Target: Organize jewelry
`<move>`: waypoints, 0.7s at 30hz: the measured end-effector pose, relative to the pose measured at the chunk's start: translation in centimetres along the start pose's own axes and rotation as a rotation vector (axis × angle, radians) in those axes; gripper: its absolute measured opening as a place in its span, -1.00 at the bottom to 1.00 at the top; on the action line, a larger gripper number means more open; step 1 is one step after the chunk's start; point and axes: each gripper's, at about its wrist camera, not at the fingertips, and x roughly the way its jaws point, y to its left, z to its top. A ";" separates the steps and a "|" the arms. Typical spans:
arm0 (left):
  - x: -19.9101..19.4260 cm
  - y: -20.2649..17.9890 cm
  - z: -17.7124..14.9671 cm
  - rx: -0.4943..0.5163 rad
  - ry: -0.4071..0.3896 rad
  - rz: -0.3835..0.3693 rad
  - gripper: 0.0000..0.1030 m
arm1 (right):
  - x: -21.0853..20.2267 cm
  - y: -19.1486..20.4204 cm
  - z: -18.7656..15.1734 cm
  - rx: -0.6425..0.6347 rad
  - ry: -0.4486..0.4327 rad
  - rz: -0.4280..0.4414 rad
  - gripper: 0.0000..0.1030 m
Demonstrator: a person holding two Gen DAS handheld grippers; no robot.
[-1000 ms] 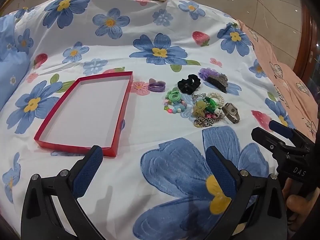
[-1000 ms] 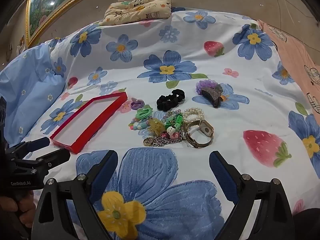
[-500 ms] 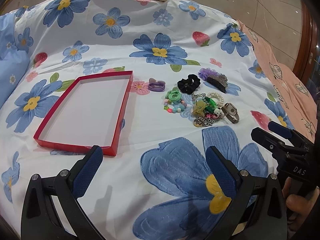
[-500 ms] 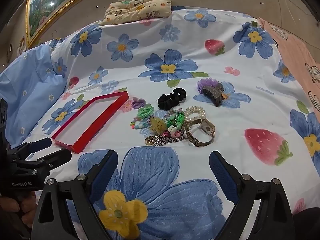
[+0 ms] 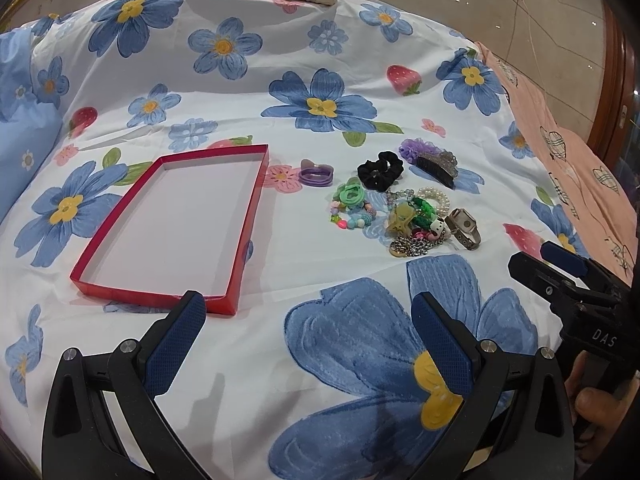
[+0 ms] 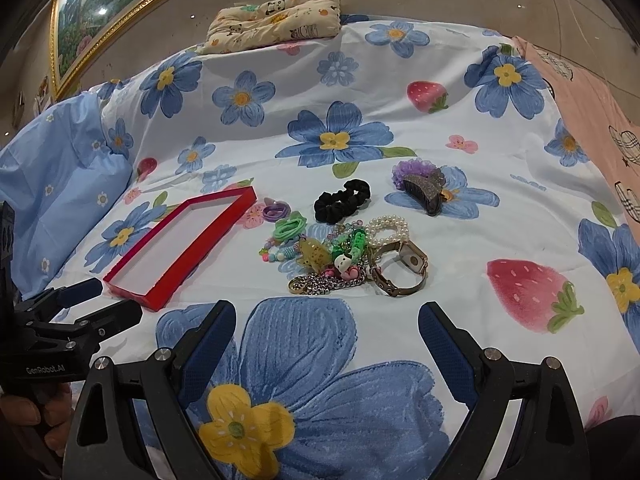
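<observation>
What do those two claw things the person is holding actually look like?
Both match: the left gripper and right gripper have a black angular frame with silver bolts, and two fingers lined with dark blue textured pads. Seen from the other side, the left one is printed "GenRobot.AI" and the right one "DAS" in white. Bare fingers grip the handle; no sleeve or cable shows.

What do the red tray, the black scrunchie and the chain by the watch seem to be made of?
The red tray looks like matte cardboard: thin folded walls, plain white floor. The black scrunchie looks like soft gathered fabric, ruffled and dull. The chain looks like shiny silver metal links, though plated plastic is possible.
</observation>
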 end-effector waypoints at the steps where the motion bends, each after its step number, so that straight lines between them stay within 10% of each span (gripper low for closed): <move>1: 0.0 0.0 0.0 0.001 -0.001 0.002 1.00 | -0.1 0.0 0.0 0.000 -0.001 0.000 0.83; 21: 0.1 0.0 0.1 0.000 0.002 -0.001 1.00 | -0.1 0.1 0.3 0.004 0.002 0.010 0.83</move>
